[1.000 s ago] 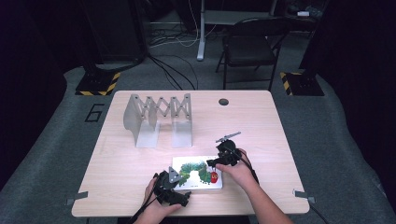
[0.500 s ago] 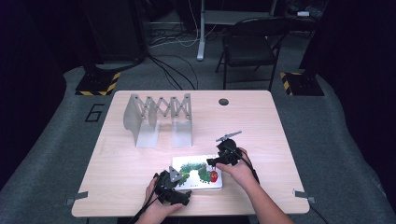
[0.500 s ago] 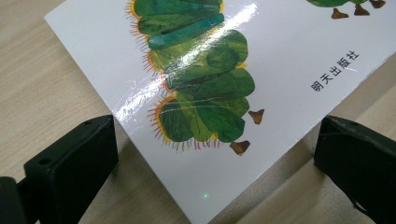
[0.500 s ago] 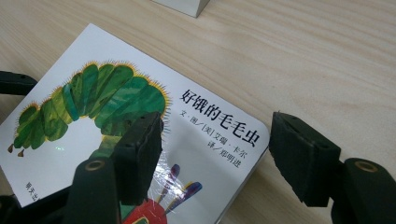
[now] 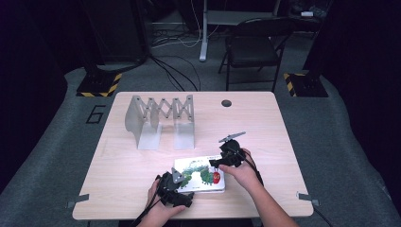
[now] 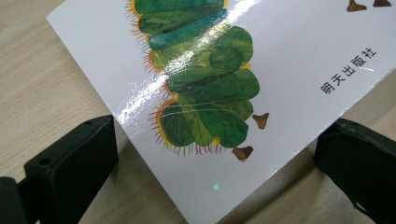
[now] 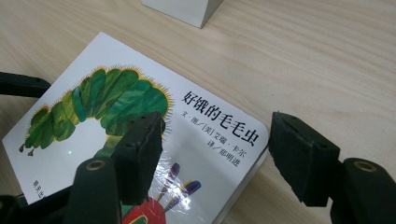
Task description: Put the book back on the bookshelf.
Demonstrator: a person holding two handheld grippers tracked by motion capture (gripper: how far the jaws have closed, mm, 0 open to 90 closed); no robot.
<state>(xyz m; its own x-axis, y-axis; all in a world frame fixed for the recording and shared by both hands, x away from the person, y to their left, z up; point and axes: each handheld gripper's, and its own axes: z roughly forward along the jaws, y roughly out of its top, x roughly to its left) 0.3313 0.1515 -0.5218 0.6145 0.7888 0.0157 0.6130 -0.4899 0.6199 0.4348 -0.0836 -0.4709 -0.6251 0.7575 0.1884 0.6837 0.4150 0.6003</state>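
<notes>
A white picture book [image 5: 198, 174] with a green caterpillar on its cover lies flat near the table's front edge. My left gripper [image 5: 176, 182] sits at the book's near left corner. In the left gripper view that corner of the book [image 6: 201, 70] lies between the wide-apart jaws of the left gripper [image 6: 217, 140], and nothing is pinched. My right gripper [image 5: 218, 163] is at the book's right end. In the right gripper view the right gripper [image 7: 217, 133] stands open, one jaw hovering over the cover of the book [image 7: 93, 112], the other past its rounded corner over bare wood.
A grey metal accordion rack [image 5: 161, 120] stands at the back left of the wooden table [image 5: 265, 123]; one foot of the rack [image 7: 182, 9] shows beyond the book. A round cable hole [image 5: 226, 103] is near the far edge. A folding chair [image 5: 253, 47] stands behind the table.
</notes>
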